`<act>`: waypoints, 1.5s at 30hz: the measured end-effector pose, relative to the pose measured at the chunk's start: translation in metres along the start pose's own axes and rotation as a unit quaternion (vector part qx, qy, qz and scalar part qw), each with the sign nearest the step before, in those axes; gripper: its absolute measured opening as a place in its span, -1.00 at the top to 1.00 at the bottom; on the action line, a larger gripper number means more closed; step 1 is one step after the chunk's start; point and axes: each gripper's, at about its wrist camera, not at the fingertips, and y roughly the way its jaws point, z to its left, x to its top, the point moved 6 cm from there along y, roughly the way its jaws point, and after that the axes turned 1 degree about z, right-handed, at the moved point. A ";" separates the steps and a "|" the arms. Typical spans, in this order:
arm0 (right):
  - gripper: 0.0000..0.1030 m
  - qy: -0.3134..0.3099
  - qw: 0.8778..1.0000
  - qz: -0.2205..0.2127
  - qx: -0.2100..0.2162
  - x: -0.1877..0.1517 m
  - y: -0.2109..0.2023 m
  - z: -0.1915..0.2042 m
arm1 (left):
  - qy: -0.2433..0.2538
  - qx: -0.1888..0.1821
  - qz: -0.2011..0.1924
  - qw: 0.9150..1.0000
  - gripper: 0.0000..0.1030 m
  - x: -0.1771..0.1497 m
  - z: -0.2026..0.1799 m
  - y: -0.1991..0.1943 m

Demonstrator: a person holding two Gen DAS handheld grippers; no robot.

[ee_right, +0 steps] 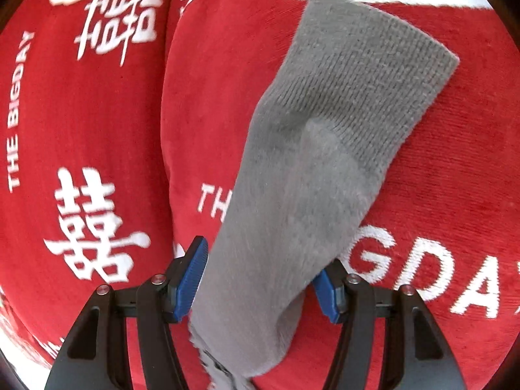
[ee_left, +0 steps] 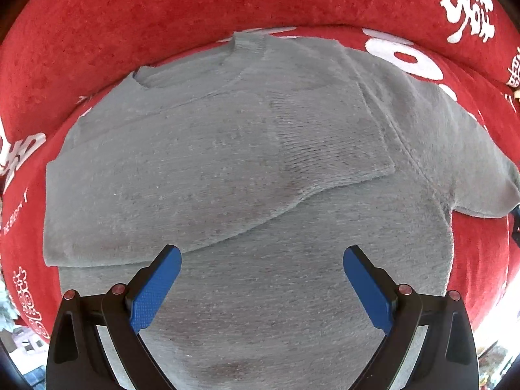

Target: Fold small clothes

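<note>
One fuzzy grey knit sweater (ee_left: 227, 162) lies flat on a plush red blanket (ee_left: 130, 16) woven with white lettering, one ribbed-cuff sleeve folded across its chest. The left tongs (ee_left: 262, 279) hang spread above its body, pinching nothing. The right tongs (ee_right: 260, 276) straddle the other sleeve (ee_right: 325, 146); whether their two blue textured pads (ee_right: 191, 279) press it I cannot tell.

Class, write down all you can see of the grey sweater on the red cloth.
The grey sweater is a fuzzy knit with ribbed neckband and cuffs. It lies flat on the red cloth, one sleeve folded across its chest. The other sleeve stretches outward, passing between the right gripper's pads. The left gripper hangs open above the body.
</note>
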 end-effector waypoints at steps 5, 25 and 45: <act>-0.25 0.031 0.999 0.007 0.004 0.001 -0.004 -0.002 | -0.006 0.003 0.007 1.000 -0.95 -0.001 -0.006 0.002; 0.82 -0.123 0.980 0.115 0.104 -0.087 0.023 0.118 | -0.033 -0.012 -0.012 0.999 -0.95 -0.018 0.050 -0.017; 0.72 -0.452 0.826 0.320 -0.107 -0.389 0.183 0.141 | -0.180 0.011 -0.034 0.983 -0.95 -0.041 0.215 -0.007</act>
